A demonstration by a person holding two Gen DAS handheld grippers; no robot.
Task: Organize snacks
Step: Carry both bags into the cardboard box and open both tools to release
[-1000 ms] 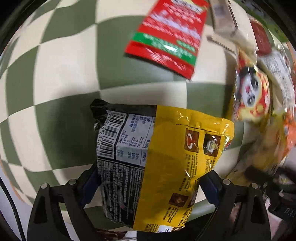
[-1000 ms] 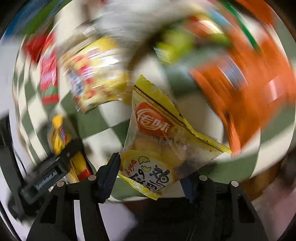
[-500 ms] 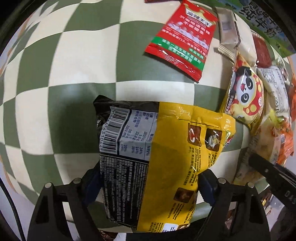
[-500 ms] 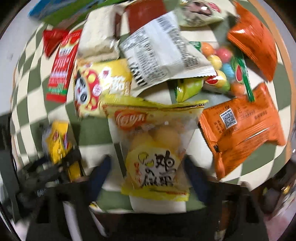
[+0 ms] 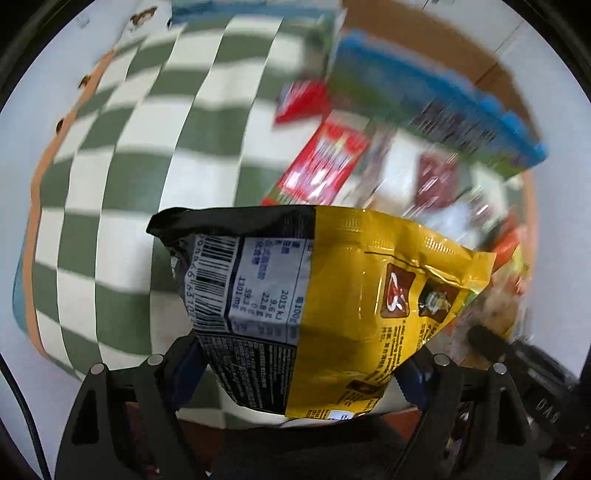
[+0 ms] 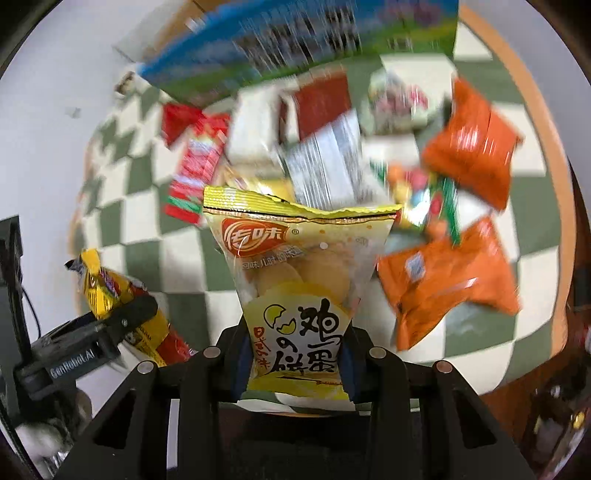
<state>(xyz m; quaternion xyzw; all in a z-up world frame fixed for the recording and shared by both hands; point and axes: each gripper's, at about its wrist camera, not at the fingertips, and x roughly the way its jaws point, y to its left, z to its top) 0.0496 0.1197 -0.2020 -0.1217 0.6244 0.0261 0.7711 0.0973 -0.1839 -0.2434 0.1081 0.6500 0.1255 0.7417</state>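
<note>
Green-and-cream chequered tablecloth (image 5: 122,155) with an orange border band along its edge. Crinkled foil snack bag (image 5: 325,295): yellow on one side, black on the other, with a white barcode and nutrition panel printed in black and two small brown picture squares. Pale yellow biscuit packet (image 6: 295,284): clear window showing golden round biscuits, red-orange oval logo, bold black characters on yellow below. Two plain orange foil packets (image 6: 454,284), each with a small white label. Flat red sachet (image 6: 195,166) with white print and a green stripe at one end. Blue-and-green carton (image 6: 295,33), blurred.
</note>
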